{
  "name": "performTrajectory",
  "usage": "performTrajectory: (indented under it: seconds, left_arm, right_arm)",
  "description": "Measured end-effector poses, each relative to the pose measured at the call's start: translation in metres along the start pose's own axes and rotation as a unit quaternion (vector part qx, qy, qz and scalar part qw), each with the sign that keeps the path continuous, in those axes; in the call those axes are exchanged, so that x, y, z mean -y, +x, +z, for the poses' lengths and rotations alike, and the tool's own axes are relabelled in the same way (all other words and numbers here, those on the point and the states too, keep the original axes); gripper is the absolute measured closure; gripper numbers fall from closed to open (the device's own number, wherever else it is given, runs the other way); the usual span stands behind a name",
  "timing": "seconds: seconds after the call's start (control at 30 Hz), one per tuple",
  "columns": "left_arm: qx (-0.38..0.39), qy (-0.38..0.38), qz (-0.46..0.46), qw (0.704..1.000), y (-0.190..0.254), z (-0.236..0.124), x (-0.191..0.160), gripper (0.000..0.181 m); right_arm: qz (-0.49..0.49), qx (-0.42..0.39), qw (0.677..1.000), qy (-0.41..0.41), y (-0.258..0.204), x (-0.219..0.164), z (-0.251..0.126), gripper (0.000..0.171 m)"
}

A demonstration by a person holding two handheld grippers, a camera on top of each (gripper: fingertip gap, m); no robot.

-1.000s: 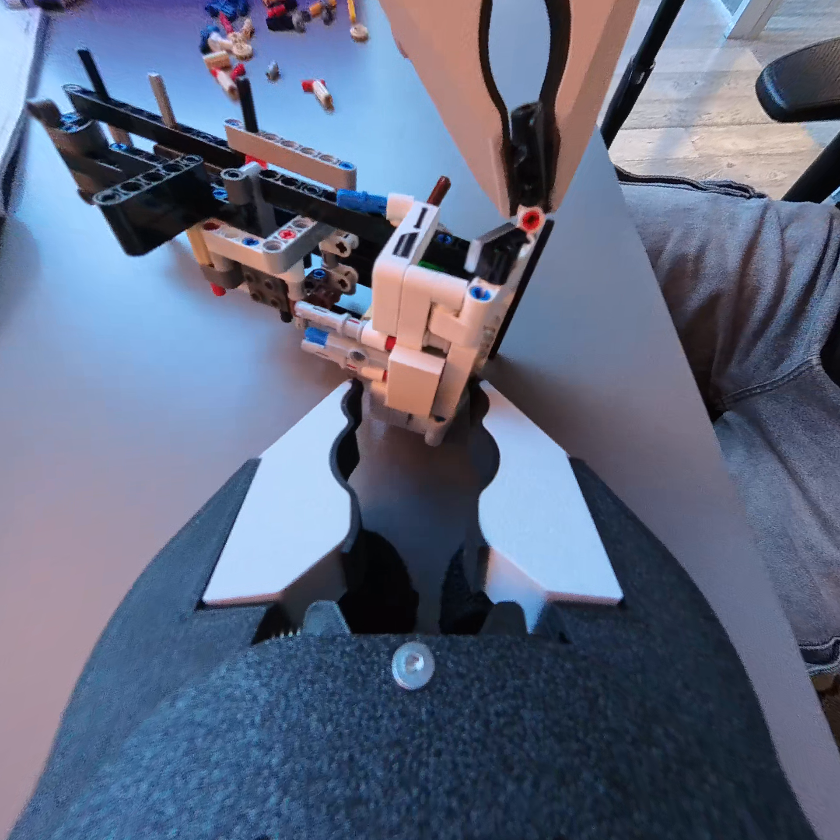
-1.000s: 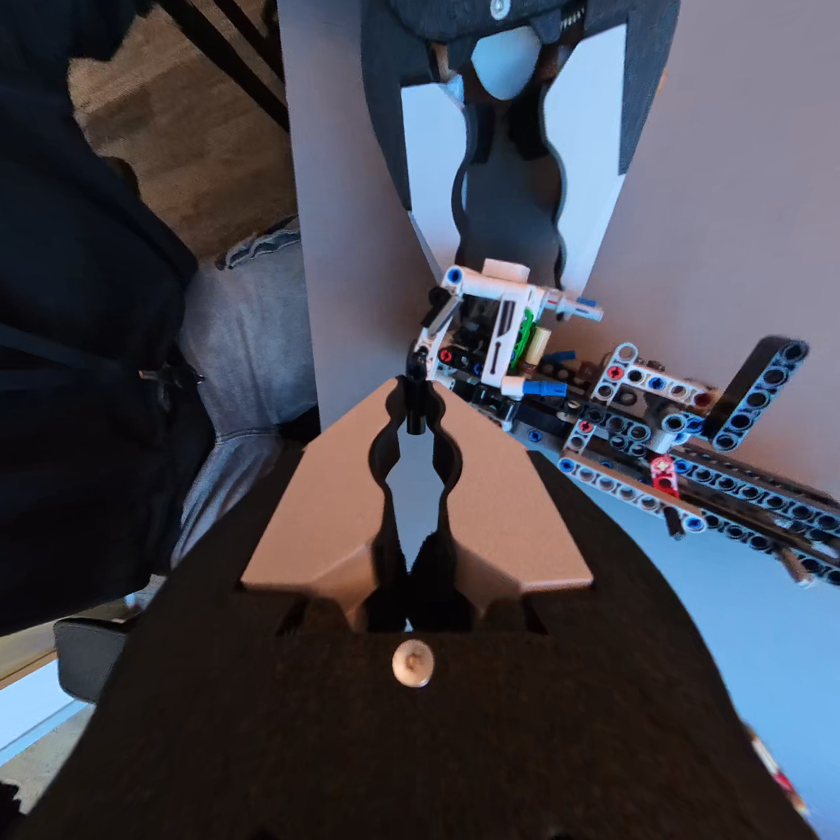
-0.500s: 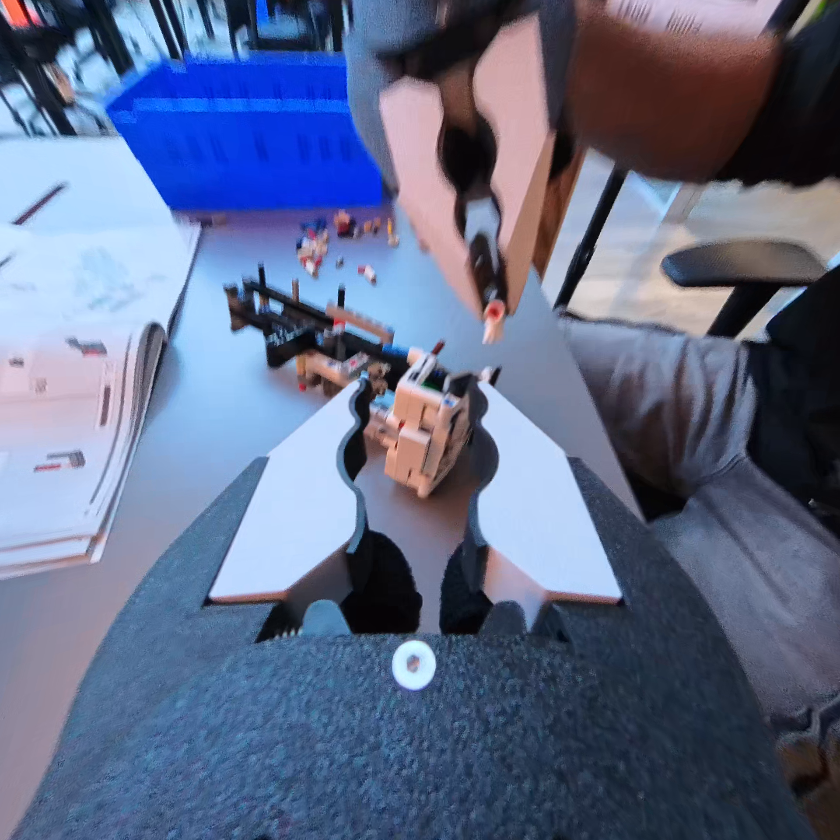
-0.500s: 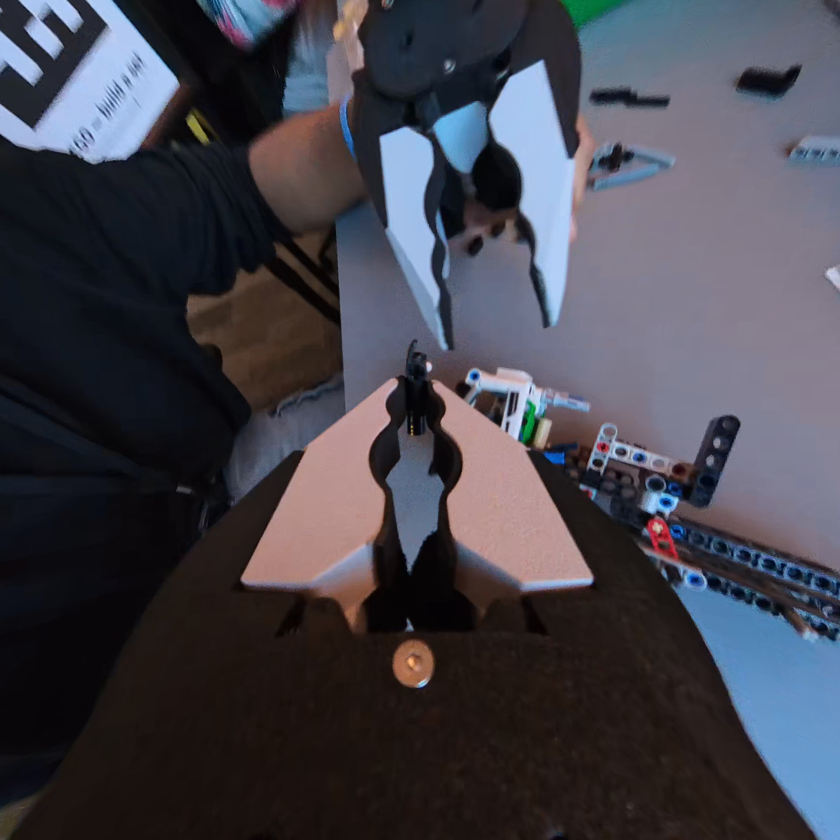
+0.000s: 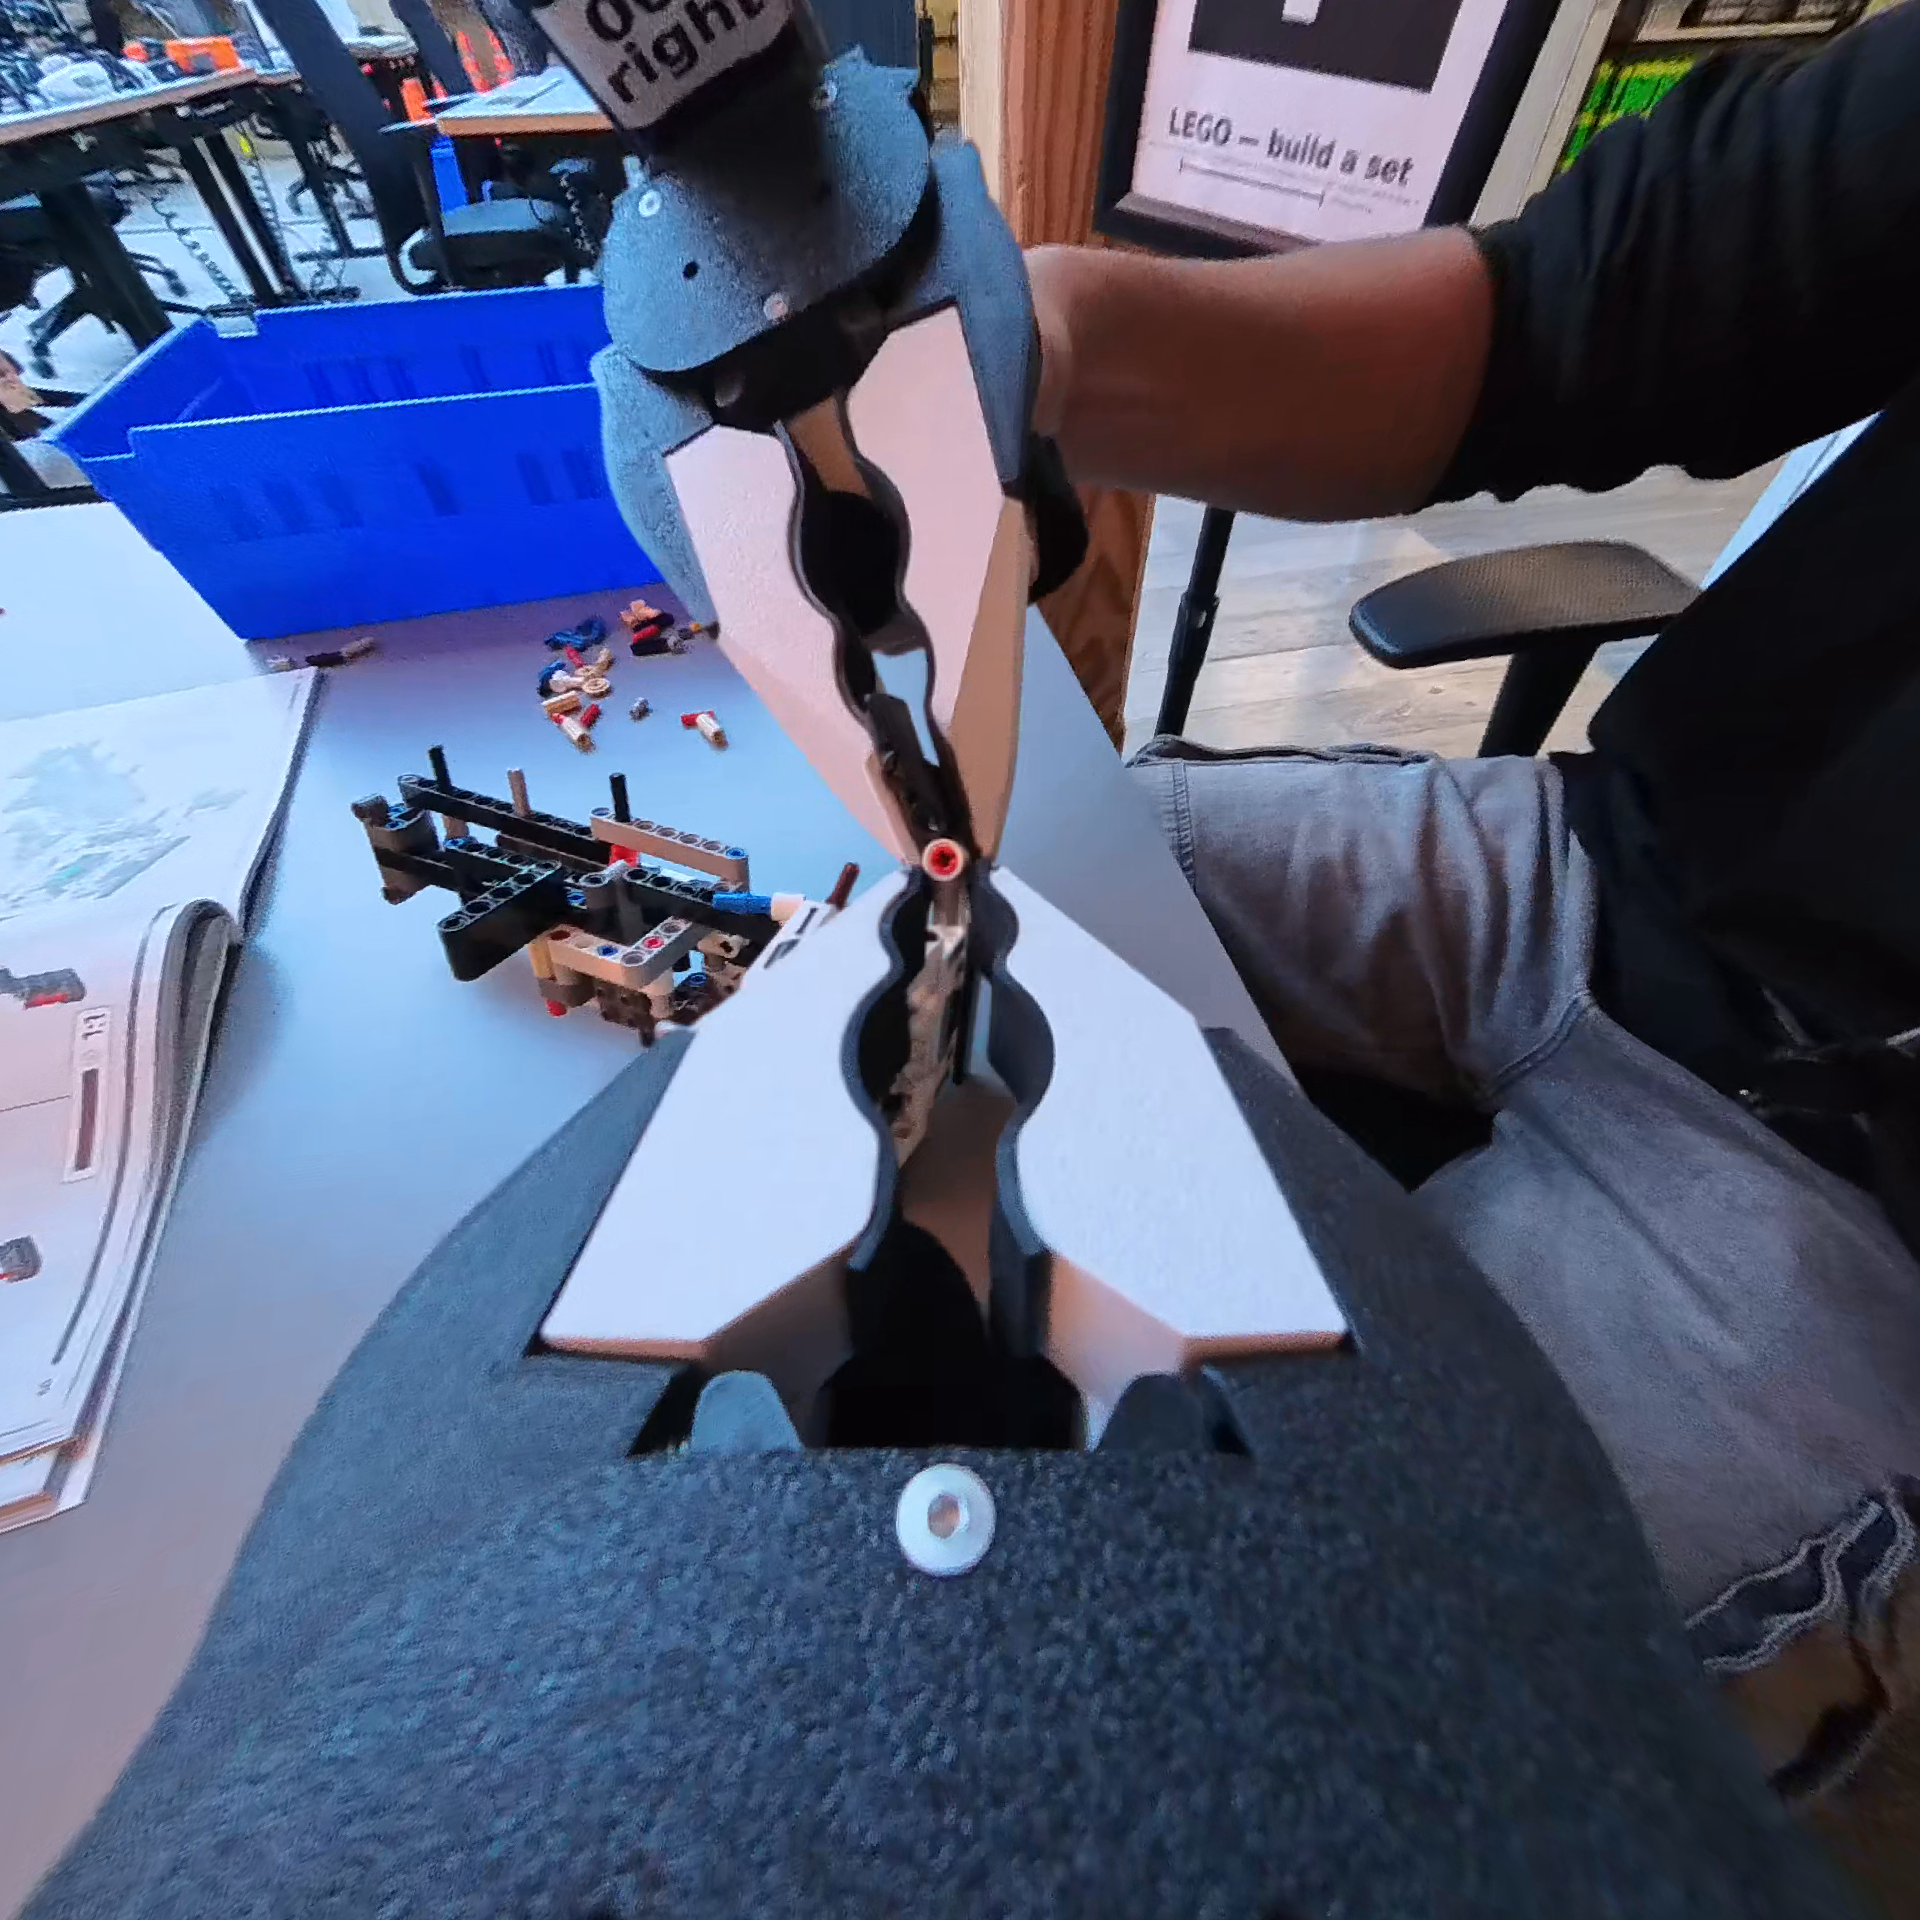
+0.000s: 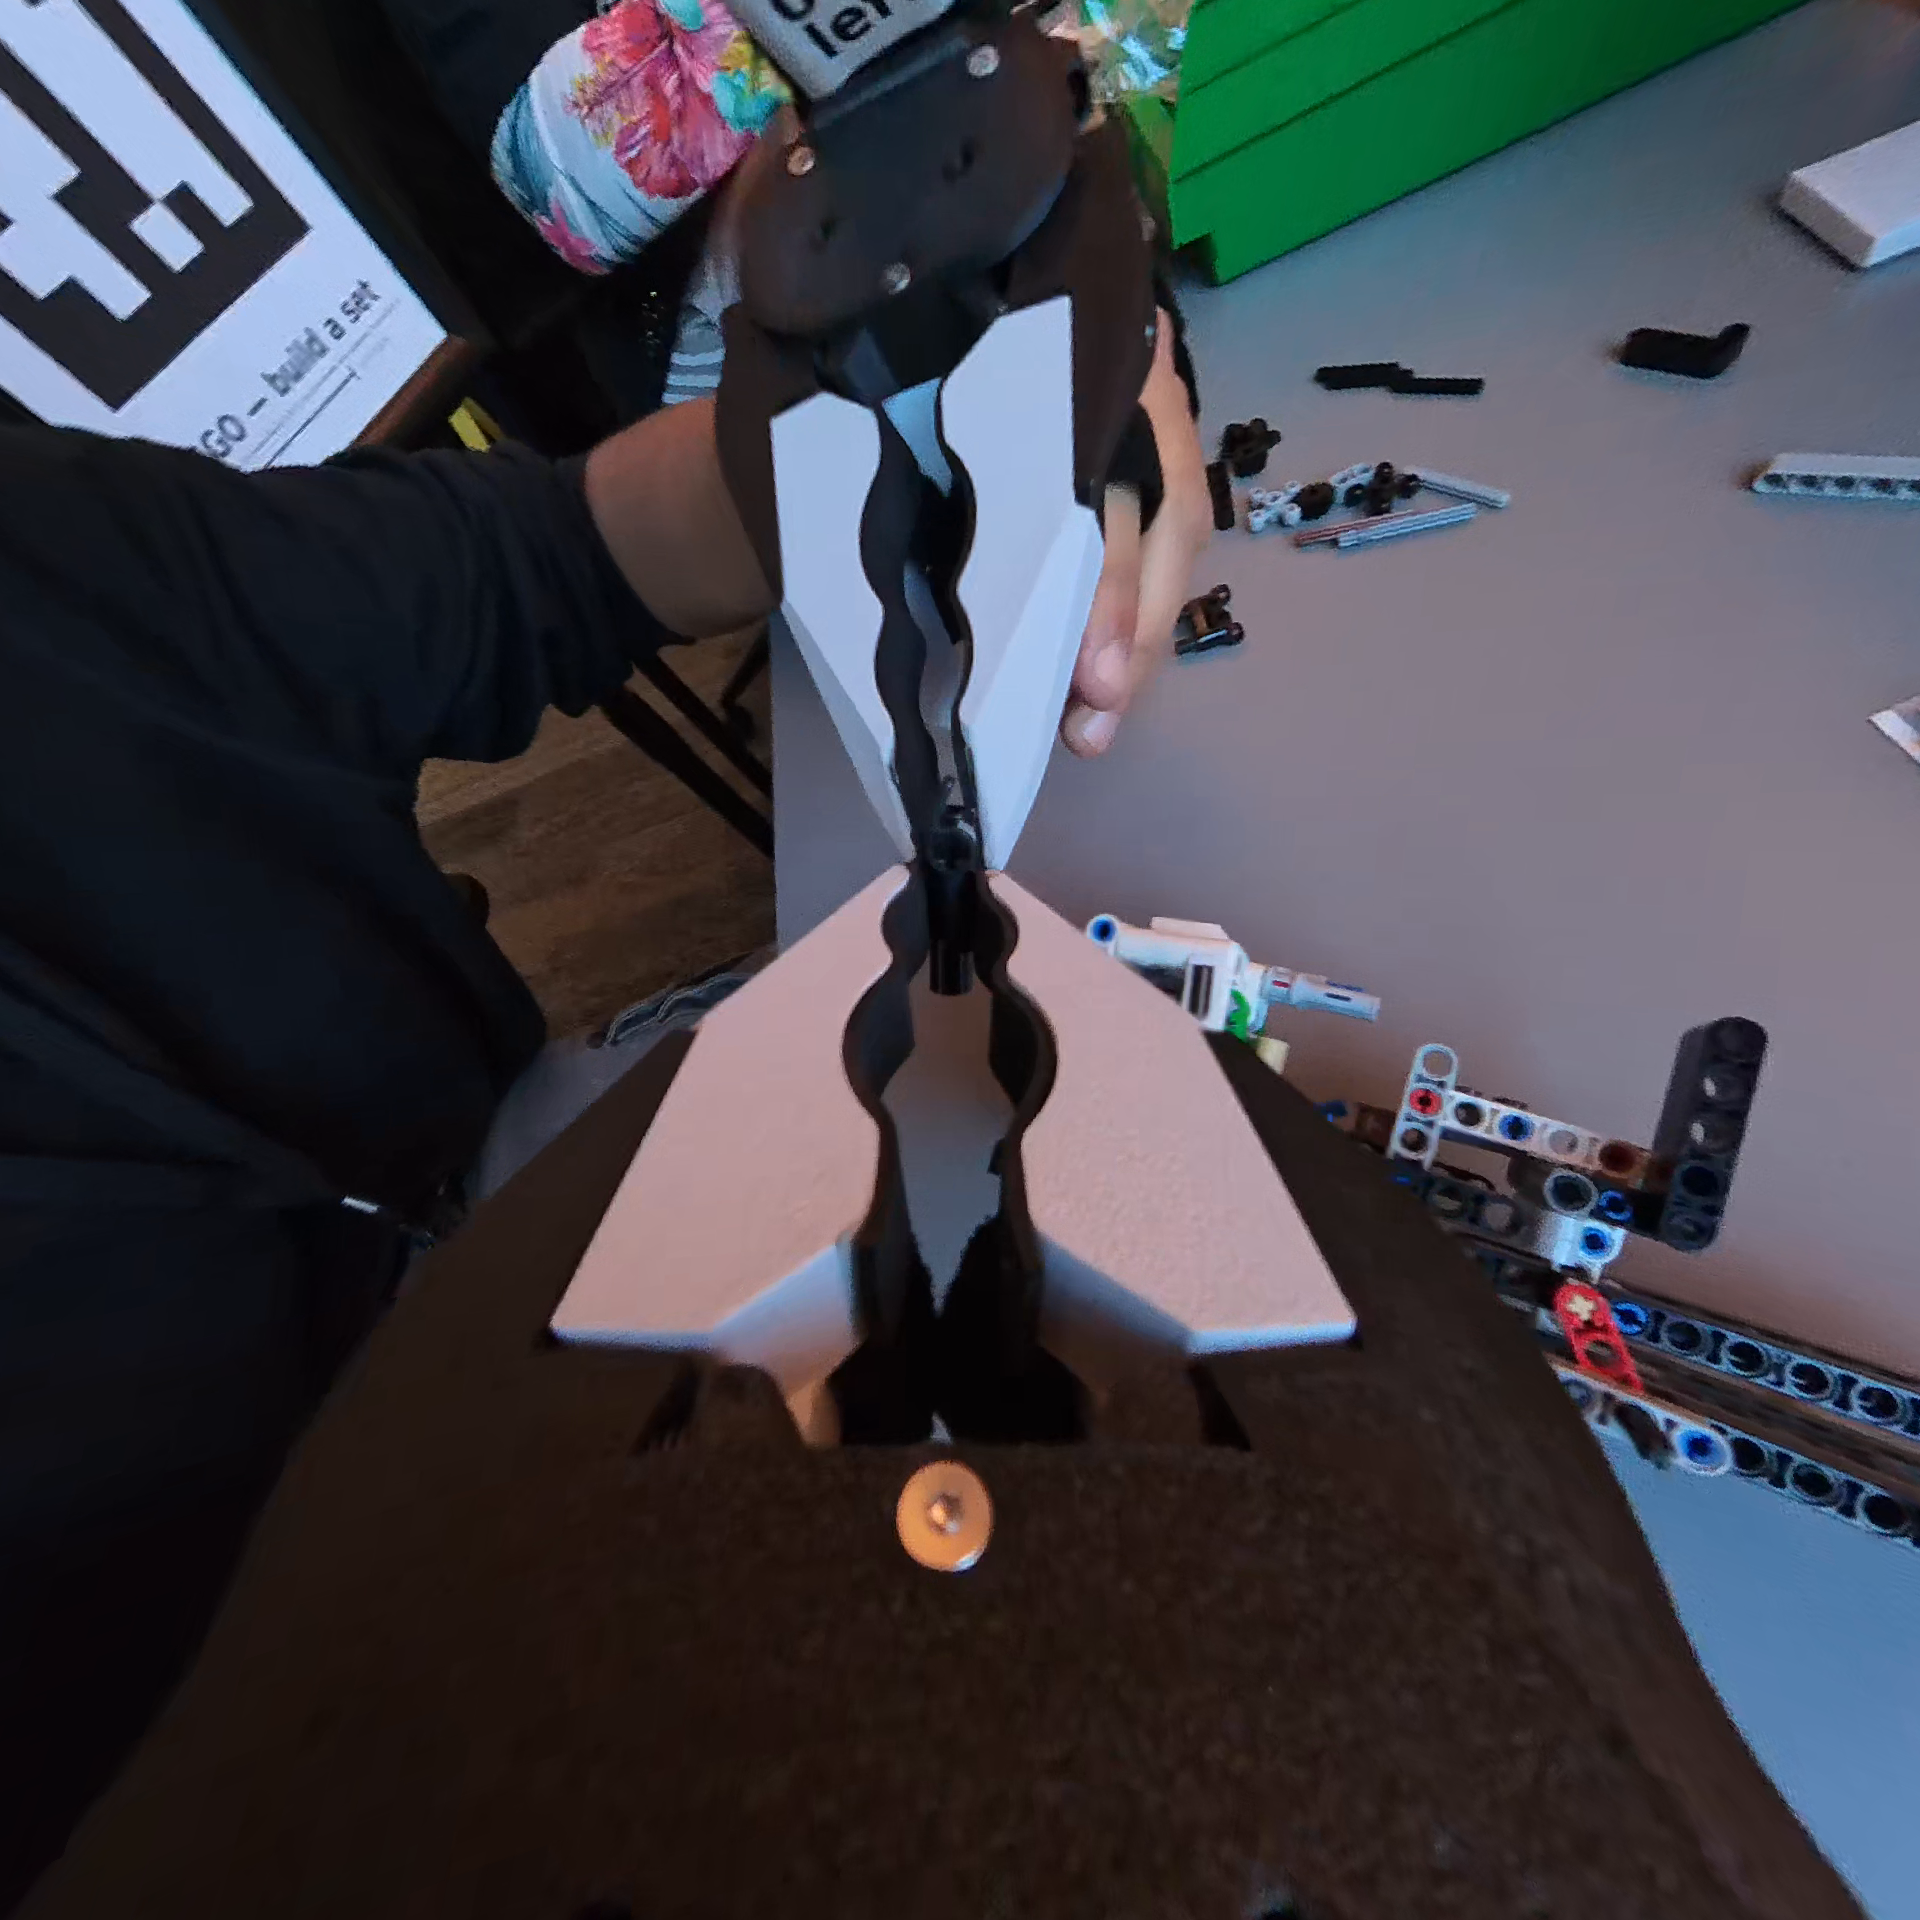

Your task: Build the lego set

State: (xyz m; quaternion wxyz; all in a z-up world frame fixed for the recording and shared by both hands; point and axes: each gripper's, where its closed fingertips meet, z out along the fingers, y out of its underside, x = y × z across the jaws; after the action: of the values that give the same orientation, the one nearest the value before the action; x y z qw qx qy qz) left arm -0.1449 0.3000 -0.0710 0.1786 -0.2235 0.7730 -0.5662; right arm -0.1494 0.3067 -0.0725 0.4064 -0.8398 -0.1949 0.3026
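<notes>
Lego part handover: a small black connector with a red pin (image 5: 942, 858) is being held in mid-air between two gripper tips, above the table's near corner.

The right gripper (image 6: 948, 914) is pinching the black connector (image 6: 950, 940) with its jaws nearly closed; the left gripper (image 5: 940, 914) is meeting it tip to tip, jaws narrowed, and whether it is gripping the part cannot be told. The connector is judged light, rigid and slippery, so grip its flat sides squarely. The lego chassis (image 5: 582, 894), judged stiff but prone to separating at its pins, is resting well apart on the grey table (image 5: 343, 1091); take it by the long beams. The table edge (image 6: 779, 790) is lying directly below the tips. Open room lies leftward, short of the instruction booklet (image 5: 114, 935).
</notes>
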Motion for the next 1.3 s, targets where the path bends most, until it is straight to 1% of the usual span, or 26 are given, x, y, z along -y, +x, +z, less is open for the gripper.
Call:
performTrajectory:
  seconds: [0.1,0.17,0.27,0.3,0.33,0.43,0.5,0.57,0.7,0.77,0.83,0.87,0.9,0.93,1.0,1.07,1.13,1.23,1.27,1.3]
  left_arm:
    - [-0.012,0.005,-0.009,1.0,0.003,-0.002,0.003,0.173]
    - [-0.013,-0.008,-0.008,1.0,0.003,0.0,-0.001,0.169]
    - [-0.019,-0.028,-0.006,0.999,0.007,0.008,-0.01,0.169]
    - [-0.017,-0.035,-0.001,0.999,0.007,0.01,-0.013,0.174]
    - [-0.016,-0.041,0.001,0.999,0.007,0.011,-0.016,0.175]
    - [-0.017,-0.059,0.003,0.998,0.007,0.014,-0.023,0.175]
    - [-0.007,-0.057,0.012,0.998,0.006,0.014,-0.022,0.175]
    - [-0.016,-0.053,0.012,0.998,0.009,0.013,-0.019,0.175]
    - [-0.016,-0.062,0.011,0.998,0.007,0.014,-0.024,0.179]
    - [-0.02,-0.054,0.015,0.998,0.008,0.013,-0.023,0.179]
    - [-0.019,-0.044,0.021,0.999,0.008,0.01,-0.018,0.179]
    - [-0.02,-0.043,0.026,0.999,0.009,0.009,-0.017,0.179]
    - [-0.023,-0.044,0.028,0.998,0.011,0.009,-0.016,0.179]
    - [-0.027,-0.044,0.027,0.998,0.013,0.009,-0.016,0.178]
    - [-0.038,-0.042,0.025,0.998,0.016,0.008,-0.015,0.178]
    - [-0.049,-0.043,0.023,0.998,0.02,0.008,-0.015,0.178]
    - [-0.045,-0.036,0.018,0.998,0.019,0.011,-0.013,0.178]
    - [-0.021,-0.049,0.012,0.999,0.011,0.012,-0.017,0.177]
    - [0.0,-0.055,0.015,0.998,0.004,0.01,-0.019,0.174]
    - [0.025,-0.057,0.016,0.998,-0.006,0.007,-0.02,0.165]
  right_arm:
    - [-0.003,0.0,1.0,0.018,-0.003,0.005,-0.003,0.165]
    - [-0.008,-0.002,1.0,0.01,-0.005,0.002,-0.002,0.165]
    - [-0.013,-0.003,1.0,0.015,-0.007,0.004,0.001,0.165]
    - [-0.014,-0.01,1.0,0.005,-0.006,0.002,0.002,0.165]
    - [-0.021,-0.017,1.0,-0.005,-0.004,0.0,0.003,0.165]
    - [-0.036,-0.039,0.998,-0.035,-0.002,-0.006,0.006,0.165]
    - [-0.044,-0.055,0.996,-0.058,0.001,-0.01,0.006,0.165]
    - [-0.05,-0.048,0.995,-0.066,-0.004,-0.009,0.006,0.165]
    - [-0.074,-0.084,0.988,-0.107,-0.001,-0.013,0.008,0.165]
    - [-0.094,-0.102,0.985,-0.098,-0.002,-0.01,0.009,0.164]
    - [-0.098,-0.097,0.989,-0.05,-0.01,-0.002,0.01,0.151]
    - [-0.09,-0.095,0.991,-0.025,-0.013,0.0,0.011,0.149]
    - [-0.089,-0.104,0.991,-0.009,-0.012,0.001,0.011,0.152]
    - [-0.102,-0.126,0.987,0.007,-0.01,0.002,0.01,0.162]
    - [-0.13,-0.151,0.979,0.039,-0.013,0.004,0.011,0.163]
    - [-0.123,-0.15,0.98,0.053,-0.017,0.003,0.012,0.165]
    - [-0.14,-0.172,0.974,0.054,-0.016,0.002,0.009,0.165]
    - [-0.174,-0.247,0.953,0.032,-0.008,-0.001,0.005,0.165]
    - [-0.185,-0.283,0.941,0.014,-0.003,-0.004,0.001,0.165]
    - [-0.191,-0.31,0.931,-0.009,-0.001,-0.009,-0.003,0.165]
